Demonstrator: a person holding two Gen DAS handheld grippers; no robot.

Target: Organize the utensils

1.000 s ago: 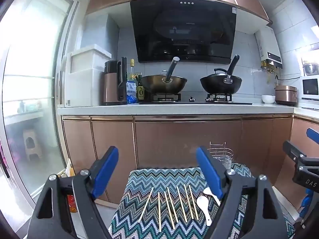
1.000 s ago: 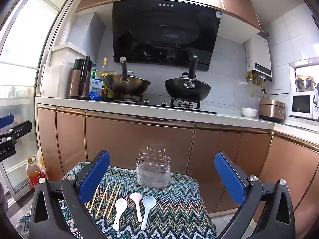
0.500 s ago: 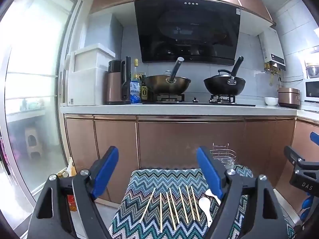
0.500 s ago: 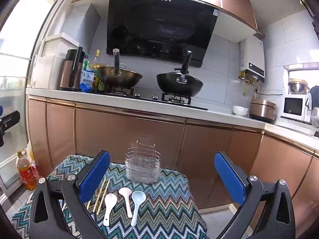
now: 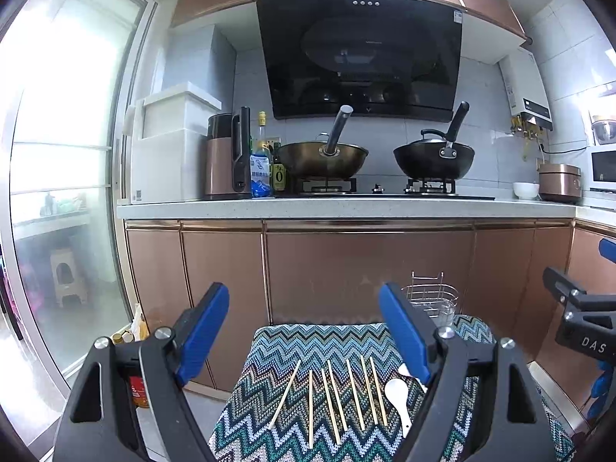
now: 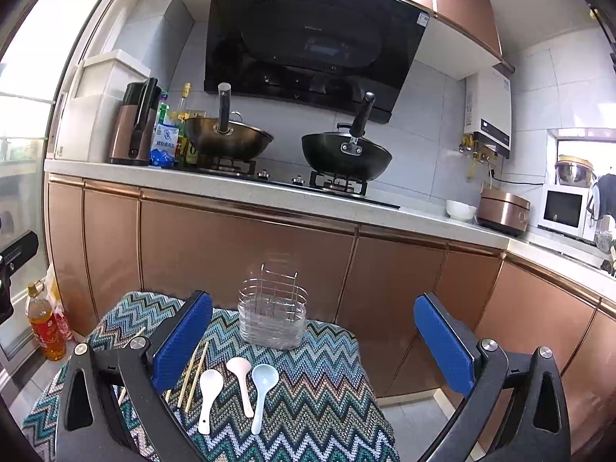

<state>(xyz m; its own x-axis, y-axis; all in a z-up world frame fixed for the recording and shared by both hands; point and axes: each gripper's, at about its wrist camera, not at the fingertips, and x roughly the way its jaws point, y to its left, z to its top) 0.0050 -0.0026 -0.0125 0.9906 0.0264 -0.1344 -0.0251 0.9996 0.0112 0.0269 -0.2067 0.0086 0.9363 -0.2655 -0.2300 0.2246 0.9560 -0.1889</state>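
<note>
Both hand-held grippers hang spread wide with nothing between their ribbed blue pads: the left hand-held gripper above the chopsticks, the right hand-held gripper above the spoons. Their frames are matte black with round metal bolts.

A small surface draped in a knitted zigzag cloth, teal, white and brown, carries the utensils. Six thin pale wooden chopsticks lie flat in a loose fan, roughly parallel, apart from each other. Just beside them lie three glossy ceramic spoons with oval bowls: two white and one pale blue, handles pointing toward the camera. At the cloth's far edge stands the holder, an upright oval basket of thin chrome wire with a clear tray at its base; it looks empty.

Behind it run smooth copper-coloured cabinets under a speckled pale counter bearing a bronze wok and a black wok.
</note>
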